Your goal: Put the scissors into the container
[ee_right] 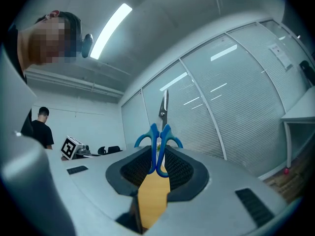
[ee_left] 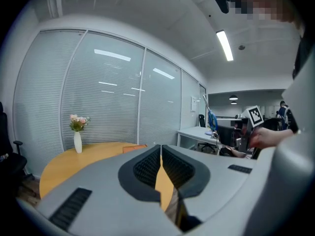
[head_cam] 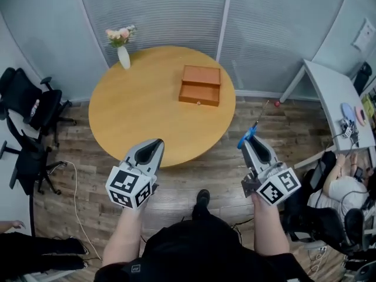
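In the head view, we hold both grippers short of the round table (head_cam: 141, 113). The wooden container (head_cam: 200, 84) sits on its far right side, well apart from us. The scissors (head_cam: 249, 134) stick out of our right gripper (head_cam: 247, 141), blades forward.

In the left gripper view, the left gripper (head_cam: 157, 141) has its jaws together on nothing; we judge it a spare hand.

In the right gripper view, the jaws pinch the blue handles, probably so the blades enter the container first.
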Demonstrator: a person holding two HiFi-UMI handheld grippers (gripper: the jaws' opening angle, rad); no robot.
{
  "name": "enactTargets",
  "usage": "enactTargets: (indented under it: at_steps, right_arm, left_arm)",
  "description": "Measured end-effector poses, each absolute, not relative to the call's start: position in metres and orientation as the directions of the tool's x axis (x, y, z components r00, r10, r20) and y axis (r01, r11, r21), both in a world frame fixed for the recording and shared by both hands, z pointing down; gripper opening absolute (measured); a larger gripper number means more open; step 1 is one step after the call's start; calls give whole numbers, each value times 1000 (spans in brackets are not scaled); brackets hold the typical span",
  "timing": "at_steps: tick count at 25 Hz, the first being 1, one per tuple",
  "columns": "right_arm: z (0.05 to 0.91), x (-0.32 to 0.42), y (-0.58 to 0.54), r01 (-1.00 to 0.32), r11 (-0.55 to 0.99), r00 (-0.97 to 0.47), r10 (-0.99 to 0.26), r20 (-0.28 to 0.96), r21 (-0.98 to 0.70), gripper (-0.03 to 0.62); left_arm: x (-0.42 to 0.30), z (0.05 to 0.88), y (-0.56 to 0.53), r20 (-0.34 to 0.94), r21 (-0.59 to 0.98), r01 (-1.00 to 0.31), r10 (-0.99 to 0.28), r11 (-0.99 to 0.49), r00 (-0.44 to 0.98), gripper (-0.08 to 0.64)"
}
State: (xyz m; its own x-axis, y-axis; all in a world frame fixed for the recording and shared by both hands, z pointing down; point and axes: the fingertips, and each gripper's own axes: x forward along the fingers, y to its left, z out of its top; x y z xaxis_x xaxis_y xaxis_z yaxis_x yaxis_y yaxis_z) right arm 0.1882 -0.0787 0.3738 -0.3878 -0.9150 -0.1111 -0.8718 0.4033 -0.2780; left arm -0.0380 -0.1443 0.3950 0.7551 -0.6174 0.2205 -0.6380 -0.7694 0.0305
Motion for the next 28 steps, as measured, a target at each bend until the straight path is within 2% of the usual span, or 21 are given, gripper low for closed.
enactTargets:
  at_steps: [12,28]
  right_arm:
    - [387,259,-188,-846,439,-436,-896,-81,-301,97]
    - [405,234,-319,-900,369,-387,-922,34,-231,97]
  left_arm:
    - [39,384,-242,219,20,-652,-633,-758,743,21]
    - [26,403,-369,197,54,-583,-564,-811,802,21]
